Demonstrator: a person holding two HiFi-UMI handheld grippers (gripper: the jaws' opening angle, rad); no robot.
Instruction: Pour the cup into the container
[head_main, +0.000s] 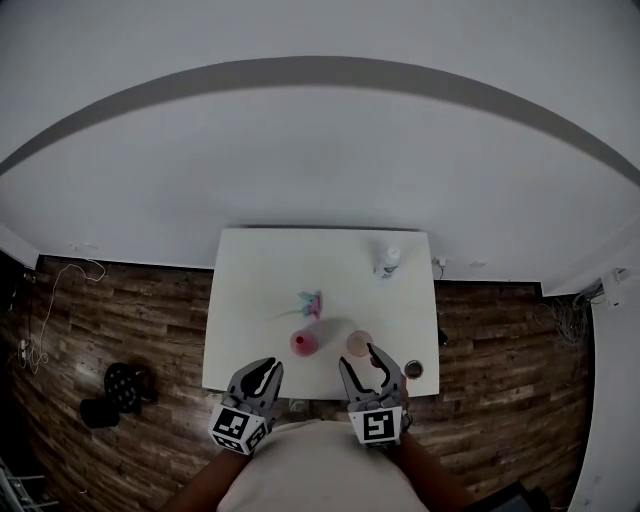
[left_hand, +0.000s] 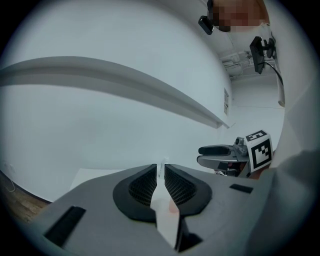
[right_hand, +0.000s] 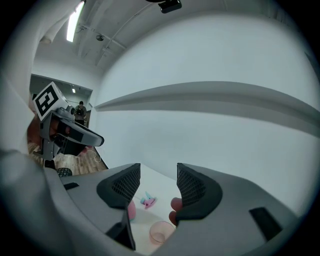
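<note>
A solid pink cup (head_main: 305, 343) stands near the white table's (head_main: 250, 290) front edge. Just to its right stands a pale translucent pink container (head_main: 359, 343). In the right gripper view the container (right_hand: 161, 231) lies below the jaws, and the cup (right_hand: 131, 210) is half hidden behind the left jaw. My right gripper (head_main: 358, 357) hovers just short of the container, open (right_hand: 158, 175) with nothing between its jaws. My left gripper (head_main: 265, 368) is at the front edge, left of the cup. Its jaws (left_hand: 160, 172) are shut to a thin slit and hold nothing.
A small blue and pink object (head_main: 312, 303) lies mid-table behind the cup. A white bottle (head_main: 388, 262) stands at the far right corner, and a small dark round thing (head_main: 413, 369) sits at the front right edge. Wooden floor surrounds the table, with a black object (head_main: 120, 388) on the left.
</note>
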